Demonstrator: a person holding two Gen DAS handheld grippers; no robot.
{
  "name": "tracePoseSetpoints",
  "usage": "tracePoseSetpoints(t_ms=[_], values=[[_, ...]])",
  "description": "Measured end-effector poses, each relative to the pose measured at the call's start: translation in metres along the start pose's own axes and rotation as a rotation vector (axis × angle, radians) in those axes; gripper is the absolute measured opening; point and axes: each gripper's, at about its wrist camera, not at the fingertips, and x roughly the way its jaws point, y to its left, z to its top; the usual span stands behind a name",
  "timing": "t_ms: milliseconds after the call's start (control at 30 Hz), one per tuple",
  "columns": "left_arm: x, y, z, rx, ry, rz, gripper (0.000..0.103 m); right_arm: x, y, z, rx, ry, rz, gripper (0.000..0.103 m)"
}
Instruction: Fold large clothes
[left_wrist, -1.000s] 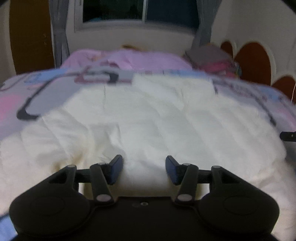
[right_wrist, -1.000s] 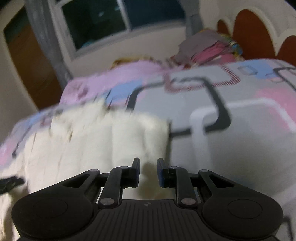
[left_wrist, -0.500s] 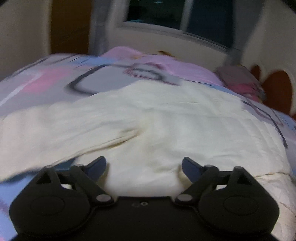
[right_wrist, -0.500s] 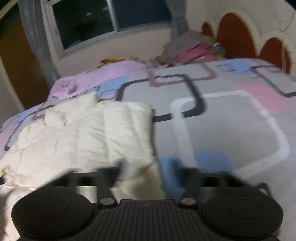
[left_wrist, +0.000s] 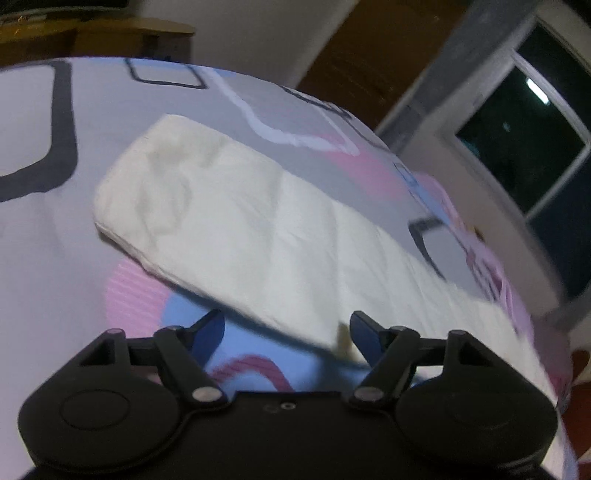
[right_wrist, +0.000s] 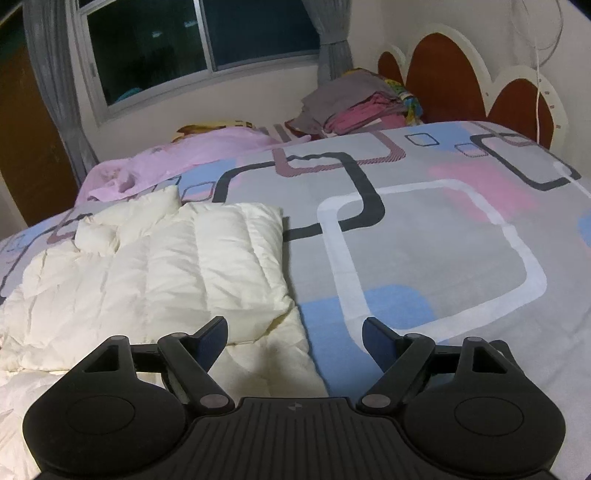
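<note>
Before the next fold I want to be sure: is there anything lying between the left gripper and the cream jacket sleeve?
Nothing visible. The left gripper, jaws open, faces the cream jacket sleeve lying flat on the bedspread, only bare bedspread beneath.

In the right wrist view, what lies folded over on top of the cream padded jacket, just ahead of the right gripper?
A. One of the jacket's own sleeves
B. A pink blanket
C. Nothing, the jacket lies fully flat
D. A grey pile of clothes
A: a cream quilted sleeve lies folded across the jacket body, just ahead of the open right gripper, which holds nothing.
</note>
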Motion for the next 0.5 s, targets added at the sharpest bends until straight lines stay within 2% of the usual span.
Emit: tracePoseSetpoints(t_ms=[100, 200, 300, 333, 367, 433, 500], values=[[0.006, 0.009, 0.008, -0.065, -0.022, -0.029, 0.072, 0.003, 0.0, 0.001, 0.058, 0.012, -0.076, 0.08], [0.014, 0.014, 0.015, -0.117, -0.04, -0.06, 0.072, 0.002, -0.001, 0.001, 0.098, 0.017, -0.096, 0.08], [0.019, 0.018, 0.018, -0.099, -0.05, -0.066, 0.072, -0.001, 0.003, 0.002, 0.114, 0.009, -0.113, 0.08], [0.019, 0.02, 0.02, -0.088, -0.053, -0.062, 0.069, -0.002, 0.005, 0.003, 0.118, 0.009, -0.116, 0.08], [0.021, 0.018, 0.024, -0.073, -0.058, -0.053, 0.047, -0.004, 0.008, 0.003, 0.121, 0.008, -0.119, 0.08], [0.02, 0.012, 0.031, -0.034, -0.089, -0.075, 0.01, -0.008, 0.014, 0.002, 0.121, -0.001, -0.121, 0.08], [0.006, 0.0, 0.036, 0.015, -0.19, -0.111, 0.01, -0.011, 0.02, 0.002, 0.118, -0.008, -0.116, 0.08]])
